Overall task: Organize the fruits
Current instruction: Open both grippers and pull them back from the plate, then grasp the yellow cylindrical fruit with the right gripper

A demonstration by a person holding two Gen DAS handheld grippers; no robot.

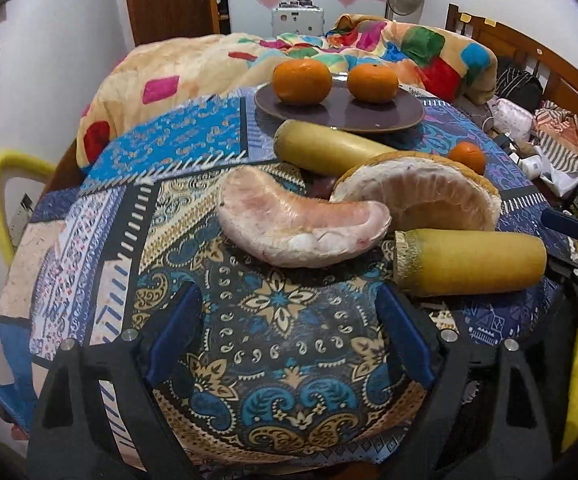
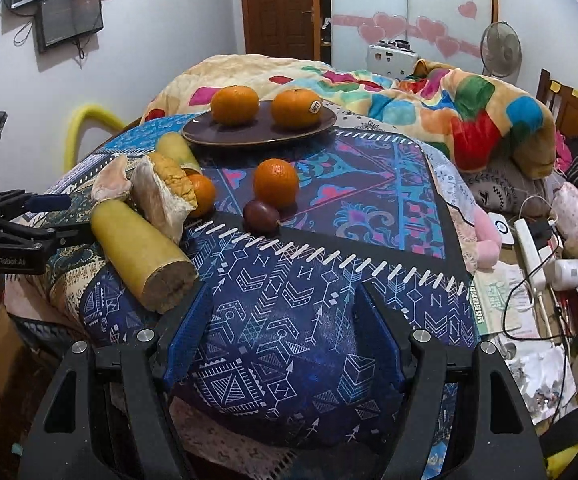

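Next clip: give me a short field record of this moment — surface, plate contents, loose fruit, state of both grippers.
surface: patterned cloth over a table
plate: dark plate at the far side, holding two oranges
loose oranges: two on the cloth
dark round fruit: one, in front of the nearer loose orange
pomelo pieces: peeled segment and rind piece, side by side
yellow cylinders: two, lying on the cloth
left gripper: open, holding nothing
right gripper: open, holding nothing

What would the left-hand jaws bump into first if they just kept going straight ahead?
Probably the patterned tablecloth between them, since they tilt downward; past that lies the peeled pinkish pomelo segment. Depth is hard to judge.
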